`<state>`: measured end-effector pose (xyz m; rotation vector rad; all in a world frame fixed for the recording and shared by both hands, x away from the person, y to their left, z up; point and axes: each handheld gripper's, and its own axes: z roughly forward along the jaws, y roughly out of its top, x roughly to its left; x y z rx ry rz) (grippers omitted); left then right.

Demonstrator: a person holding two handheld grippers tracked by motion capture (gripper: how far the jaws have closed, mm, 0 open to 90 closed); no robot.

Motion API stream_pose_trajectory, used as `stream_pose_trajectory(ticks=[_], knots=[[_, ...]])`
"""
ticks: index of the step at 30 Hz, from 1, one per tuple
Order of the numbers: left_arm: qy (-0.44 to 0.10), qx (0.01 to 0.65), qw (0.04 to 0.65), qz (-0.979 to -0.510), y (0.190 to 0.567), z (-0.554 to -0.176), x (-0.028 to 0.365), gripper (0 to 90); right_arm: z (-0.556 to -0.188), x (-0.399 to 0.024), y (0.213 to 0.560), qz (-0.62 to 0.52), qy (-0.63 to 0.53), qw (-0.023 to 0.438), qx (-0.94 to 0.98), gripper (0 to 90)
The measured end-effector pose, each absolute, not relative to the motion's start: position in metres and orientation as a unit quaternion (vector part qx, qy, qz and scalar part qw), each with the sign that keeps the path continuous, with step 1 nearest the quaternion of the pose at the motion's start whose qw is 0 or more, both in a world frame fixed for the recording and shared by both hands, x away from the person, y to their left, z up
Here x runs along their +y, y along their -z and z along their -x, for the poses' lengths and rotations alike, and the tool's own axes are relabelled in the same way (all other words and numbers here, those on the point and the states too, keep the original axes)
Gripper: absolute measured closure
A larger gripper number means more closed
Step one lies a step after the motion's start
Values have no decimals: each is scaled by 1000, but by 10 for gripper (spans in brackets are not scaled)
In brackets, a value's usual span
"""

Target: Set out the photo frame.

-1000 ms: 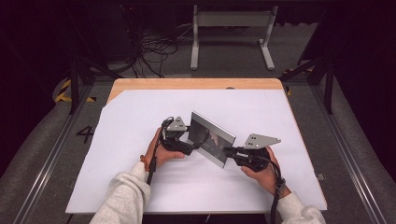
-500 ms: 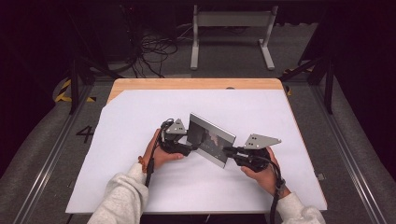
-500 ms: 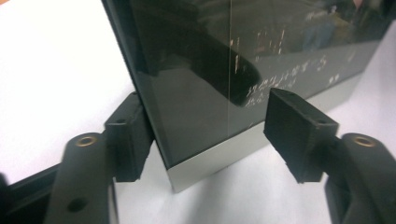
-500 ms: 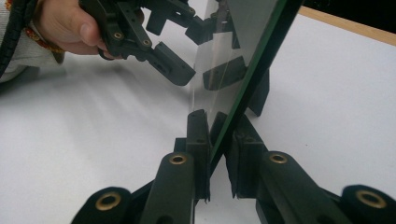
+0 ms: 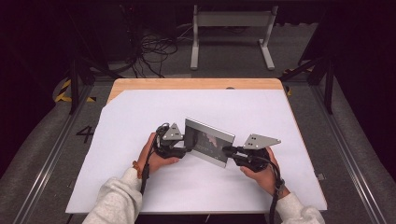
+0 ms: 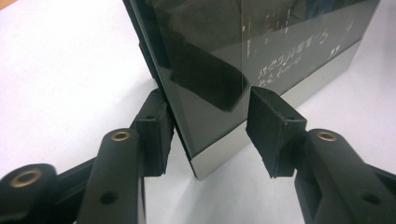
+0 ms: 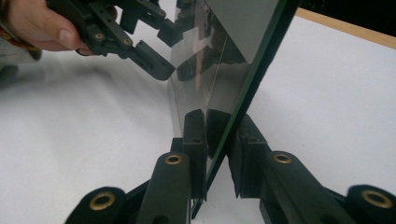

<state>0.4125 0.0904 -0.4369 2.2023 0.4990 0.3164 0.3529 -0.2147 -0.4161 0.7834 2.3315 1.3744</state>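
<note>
The right hand-held gripper (image 7: pixel 215 149) is clamped on the edge of the glass panel (image 7: pixel 219 84): in the right gripper view both jaws press against opposite faces of the thin pane. The left hand-held gripper (image 6: pixel 210 135) stands with its jaws apart. In the left gripper view one jaw lies against the back of the panel's (image 6: pixel 261 51) corner, and the other is held clear of the dark front face.

The panel (image 5: pixel 208 141) stands on its long edge on the counter (image 5: pixel 140 112), tilted, between the two hand-held grippers. It has a dark reflective face with faint handwriting and a silver band along one edge. The left hand-held gripper (image 5: pixel 183 147) meets the panel's left end and the right hand-held gripper (image 5: pixel 226 150) meets its right end.

A white sheet covers the counter beneath the panel. Beyond the panel, a bare wooden strip (image 5: pixel 196 83) shows along the counter's far edge. Cables (image 5: pixel 154 51) and a metal stand (image 5: pixel 231 28) lie on the floor farther back.
</note>
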Motion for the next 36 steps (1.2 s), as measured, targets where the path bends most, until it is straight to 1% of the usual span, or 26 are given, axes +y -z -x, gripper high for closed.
stream_pose_trajectory(ticks=[5,7,8,12,36], knots=[[-127,203,419,-876,437,-410,92,542,-349,-217,416,-276,-473,172,819,762],[-127,202,423,-874,437,-410,92,536,-347,-219,416,-277,-474,173,818,777],[-132,204,431,-869,435,-410,93,533,-346,-222,415,-277,-474,175,817,798],[-133,202,438,-866,434,-410,93,534,-344,-223,414,-278,-475,177,816,808],[-137,202,422,-873,432,-395,103,634,-347,-222,419,-290,-486,182,804,806]])
